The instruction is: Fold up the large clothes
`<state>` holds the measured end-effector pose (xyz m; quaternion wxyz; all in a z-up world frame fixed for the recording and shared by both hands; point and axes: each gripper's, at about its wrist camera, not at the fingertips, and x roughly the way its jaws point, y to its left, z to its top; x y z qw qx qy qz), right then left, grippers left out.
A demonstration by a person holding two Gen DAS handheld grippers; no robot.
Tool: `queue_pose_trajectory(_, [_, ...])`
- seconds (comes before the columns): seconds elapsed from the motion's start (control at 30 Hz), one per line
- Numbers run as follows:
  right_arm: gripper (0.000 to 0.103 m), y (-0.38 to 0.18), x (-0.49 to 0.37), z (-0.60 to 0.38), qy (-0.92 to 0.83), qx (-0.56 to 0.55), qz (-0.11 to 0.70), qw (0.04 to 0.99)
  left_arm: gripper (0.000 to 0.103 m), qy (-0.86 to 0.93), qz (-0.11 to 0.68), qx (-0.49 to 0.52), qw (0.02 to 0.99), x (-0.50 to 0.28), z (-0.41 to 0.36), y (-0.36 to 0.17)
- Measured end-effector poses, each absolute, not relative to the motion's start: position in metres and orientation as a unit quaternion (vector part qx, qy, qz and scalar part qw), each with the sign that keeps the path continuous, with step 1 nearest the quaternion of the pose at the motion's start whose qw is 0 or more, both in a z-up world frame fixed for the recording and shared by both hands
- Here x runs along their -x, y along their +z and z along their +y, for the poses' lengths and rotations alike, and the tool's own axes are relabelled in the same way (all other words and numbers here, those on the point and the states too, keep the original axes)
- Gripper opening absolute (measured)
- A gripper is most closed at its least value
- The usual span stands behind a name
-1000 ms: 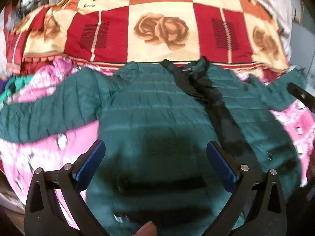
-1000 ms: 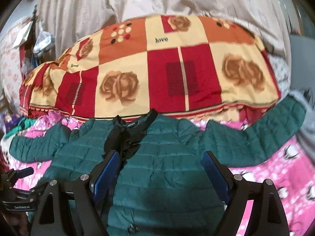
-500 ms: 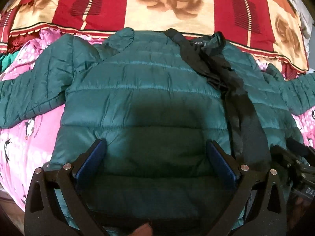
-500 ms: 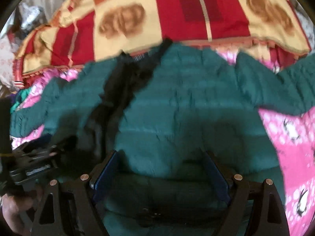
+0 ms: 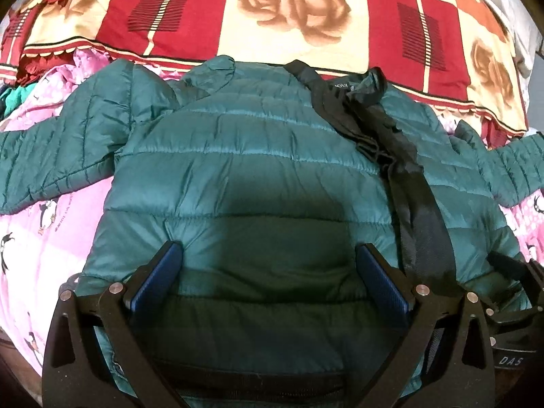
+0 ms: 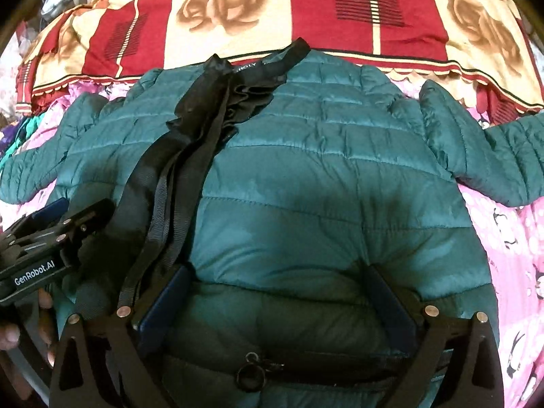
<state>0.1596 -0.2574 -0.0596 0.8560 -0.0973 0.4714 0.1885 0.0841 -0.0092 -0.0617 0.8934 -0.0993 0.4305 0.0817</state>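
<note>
Dark green quilted puffer jacket (image 5: 258, 170) spread flat and face up on pink penguin-print bedsheet (image 5: 44, 224), directly ahead of and beneath both grippers, front open along black inner lining strip (image 6: 190, 156), sleeves stretched out to either side. Left hand-held gripper (image 5: 268, 272) low over the hem, blue-padded fingers (image 5: 159, 275) spread wide, released, pressed against the fabric with nothing pinched. Right hand-held gripper (image 6: 277, 301) likewise spread and released over the other front panel, just beyond a black zipper pull (image 6: 250, 372) at the hem. Beyond the collar, farther from both grippers, red and cream rose-patterned blanket (image 5: 292, 13) piled along the bed.
</note>
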Motion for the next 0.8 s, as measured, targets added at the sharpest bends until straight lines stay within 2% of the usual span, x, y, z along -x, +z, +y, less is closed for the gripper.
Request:
queue_pose_trajectory(0.53, [0.101, -0.056, -0.157, -0.259, 0.189, 0.104, 0.468, 0.857, 0.103, 0.085, 0.447, 0.082, 0.887, -0.086, -0.014, -0.064])
queue_pose_trajectory(0.67, [0.098, -0.045, -0.153, -0.260, 0.177, 0.108, 0.443, 0.872, 0.103, 0.079, 0.443, 0.069, 0.890, -0.084, -0.015, -0.065])
queue_pose_trajectory(0.8, [0.098, -0.023, -0.144, -0.259, 0.172, 0.115, 0.382, 0.900, 0.103, 0.071, 0.429, 0.076, 0.897, -0.080, -0.012, -0.062])
